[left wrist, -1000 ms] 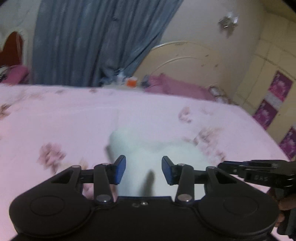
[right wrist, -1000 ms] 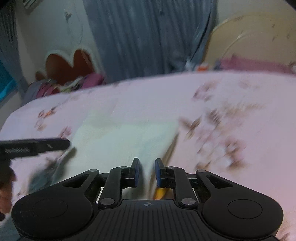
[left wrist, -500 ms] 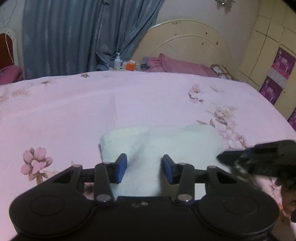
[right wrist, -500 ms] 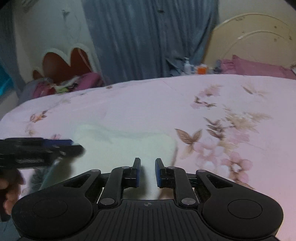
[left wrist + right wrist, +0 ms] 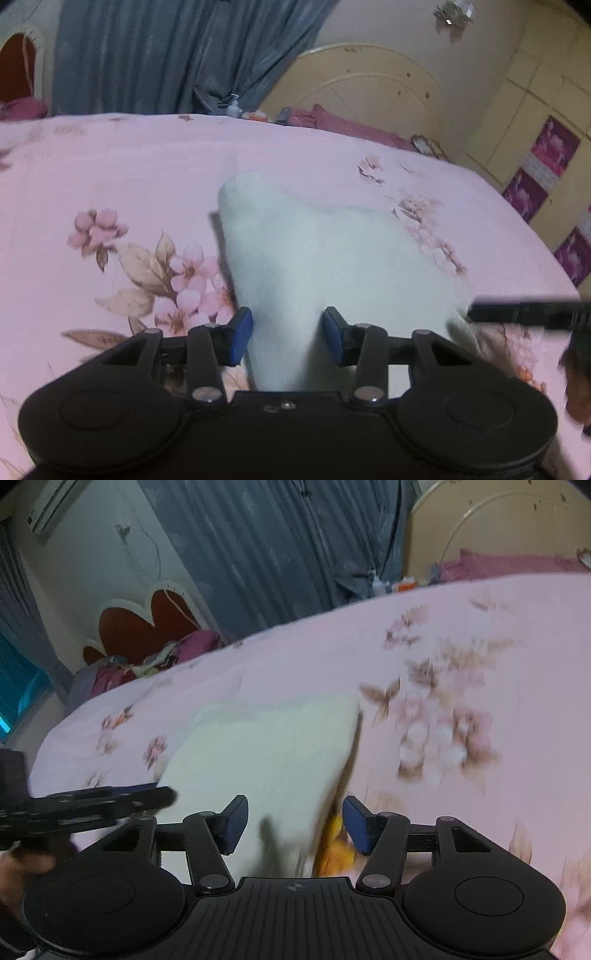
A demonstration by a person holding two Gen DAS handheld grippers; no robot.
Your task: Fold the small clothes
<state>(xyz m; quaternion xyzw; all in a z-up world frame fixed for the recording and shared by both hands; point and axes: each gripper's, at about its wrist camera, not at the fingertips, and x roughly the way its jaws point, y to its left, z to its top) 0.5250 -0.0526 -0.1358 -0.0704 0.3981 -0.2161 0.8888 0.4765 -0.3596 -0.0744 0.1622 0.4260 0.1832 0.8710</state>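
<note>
The garment [image 5: 266, 753] is lying folded on the bed [image 5: 461, 657] as the right gripper [image 5: 295, 825] fingers, pinched together a second ago, are spreading and releasing it; left gripper [image 5: 288, 339] fingers are staying spread astride it

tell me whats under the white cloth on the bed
The white cloth lies on the pink floral bedspread. At its near right edge something orange-yellow peeks out from beneath, too blurred to identify. The rest underneath is covered.

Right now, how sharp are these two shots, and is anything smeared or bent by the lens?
Left wrist view: gripper body crisp, the white garment soft, the right gripper streaked at the edge. Right wrist view: floral bedsheet smeared by motion, garment edge blurred. Both views bow the bed's far edge, fisheye style; lighting is dim and pinkish.
</note>
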